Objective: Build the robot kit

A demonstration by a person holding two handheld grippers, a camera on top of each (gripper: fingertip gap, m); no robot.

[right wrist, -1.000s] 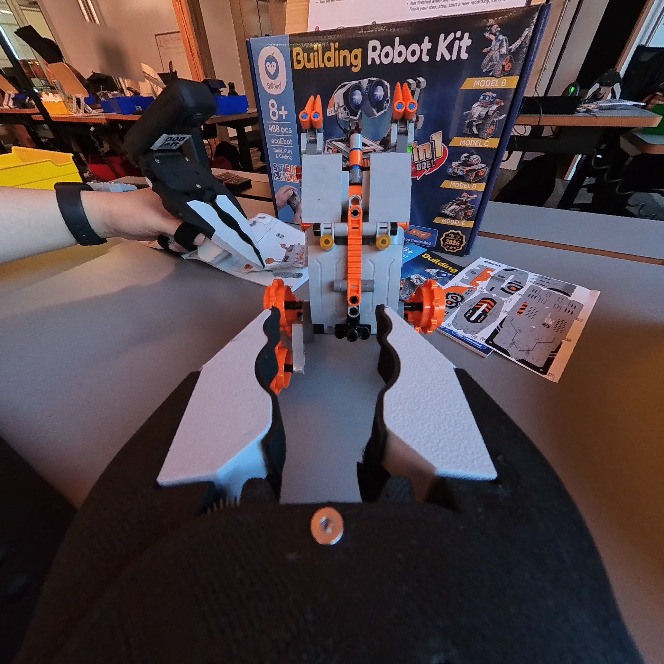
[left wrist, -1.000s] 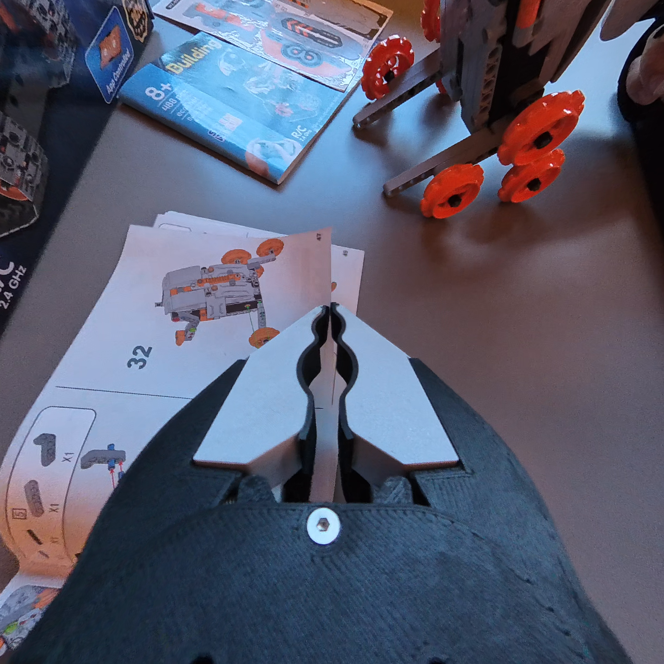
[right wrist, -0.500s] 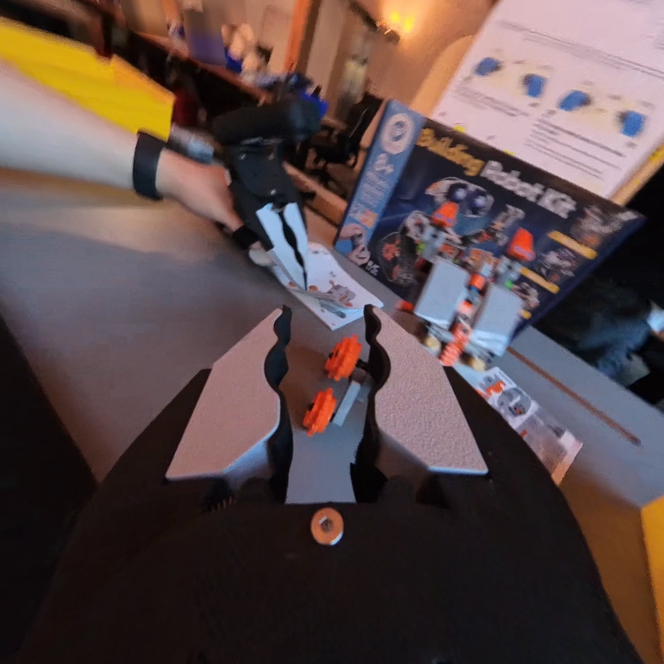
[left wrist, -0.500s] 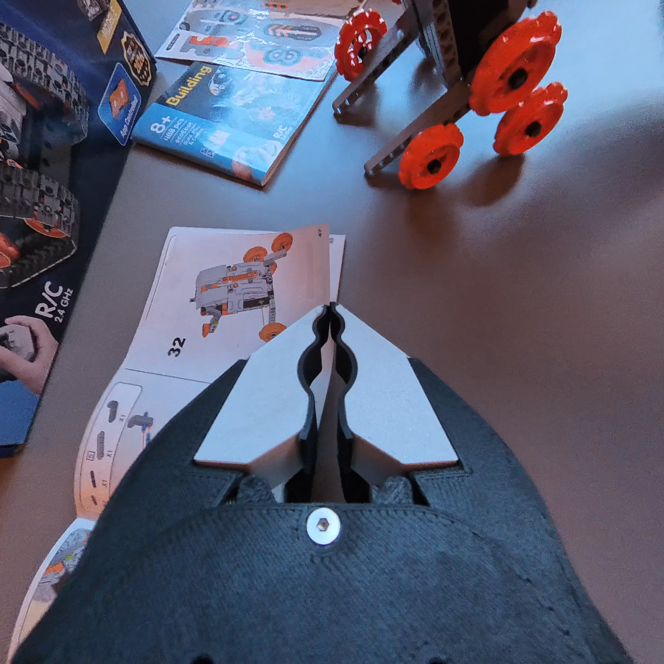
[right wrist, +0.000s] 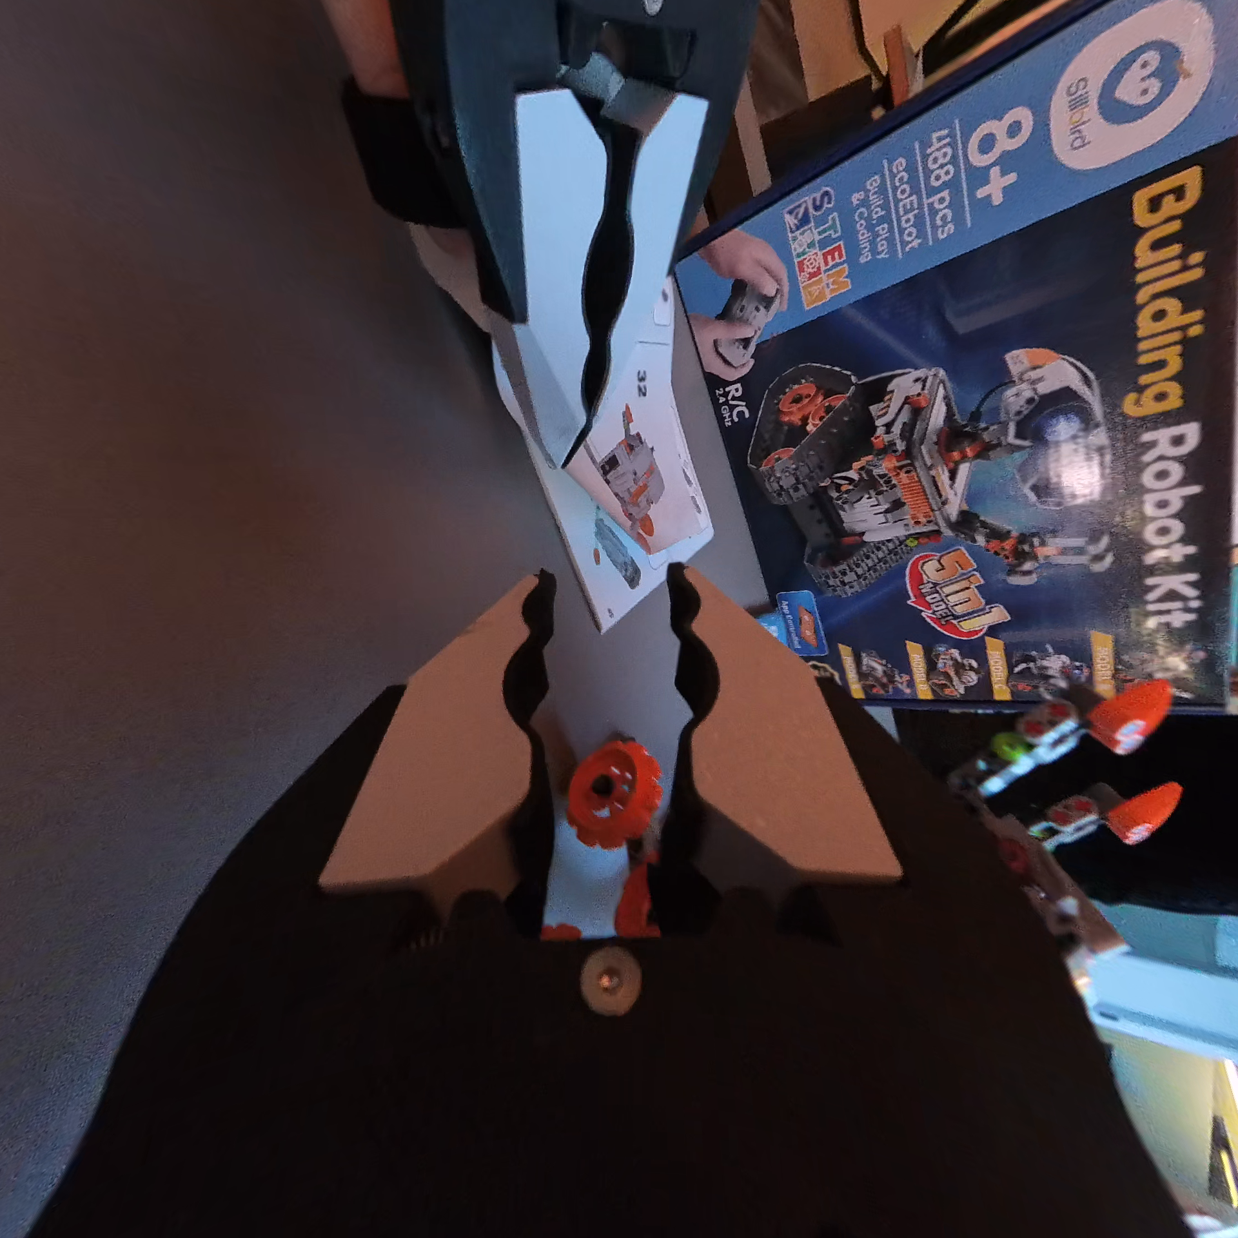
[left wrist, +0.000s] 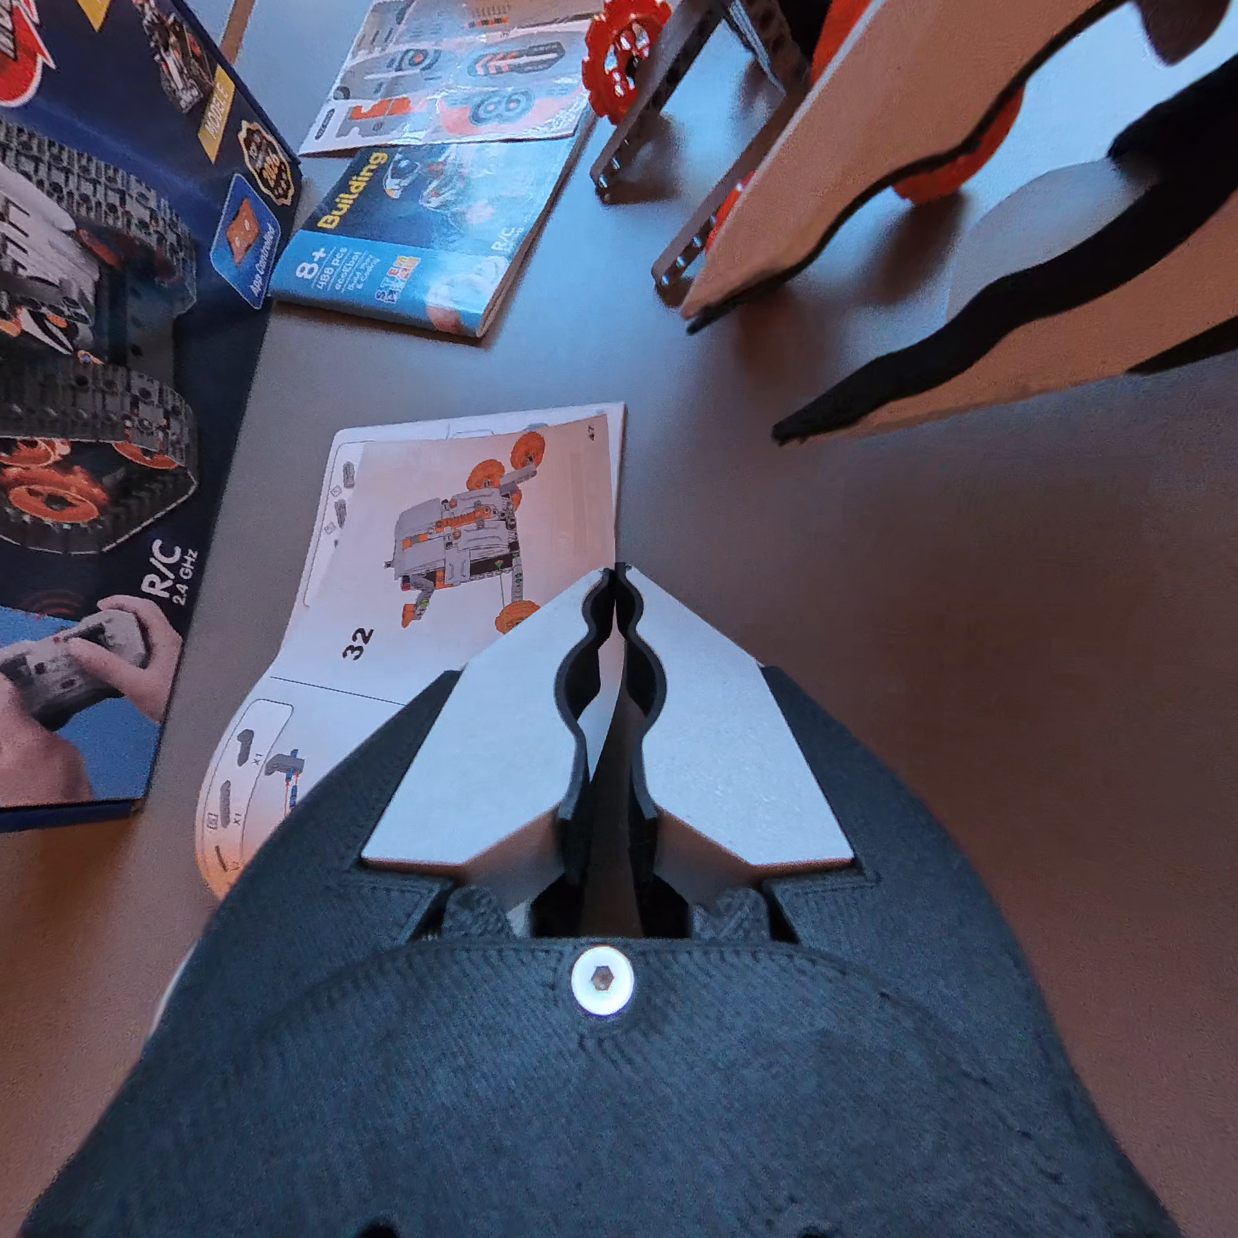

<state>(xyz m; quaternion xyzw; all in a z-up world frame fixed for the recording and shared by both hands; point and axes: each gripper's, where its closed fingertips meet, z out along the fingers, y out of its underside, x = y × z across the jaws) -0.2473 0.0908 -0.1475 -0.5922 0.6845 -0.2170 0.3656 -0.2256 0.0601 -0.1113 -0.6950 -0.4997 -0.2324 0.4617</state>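
the left gripper (left wrist: 616,569) is clenched on a thin, floppy page of the open instruction booklet (left wrist: 469,529) lying on the smooth grey table (left wrist: 938,670), while the right gripper (right wrist: 609,576) hangs spread over the rigid, knobbly orange-wheeled brick robot (right wrist: 613,794), kit box (right wrist: 971,402) just beside.

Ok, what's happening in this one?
A person works a gripper in each hand on a grey table. The left gripper is shut on a page of the open instruction booklet. The right gripper is open, with an orange wheel of the toy robot model between its fingers. The kit box stands behind.
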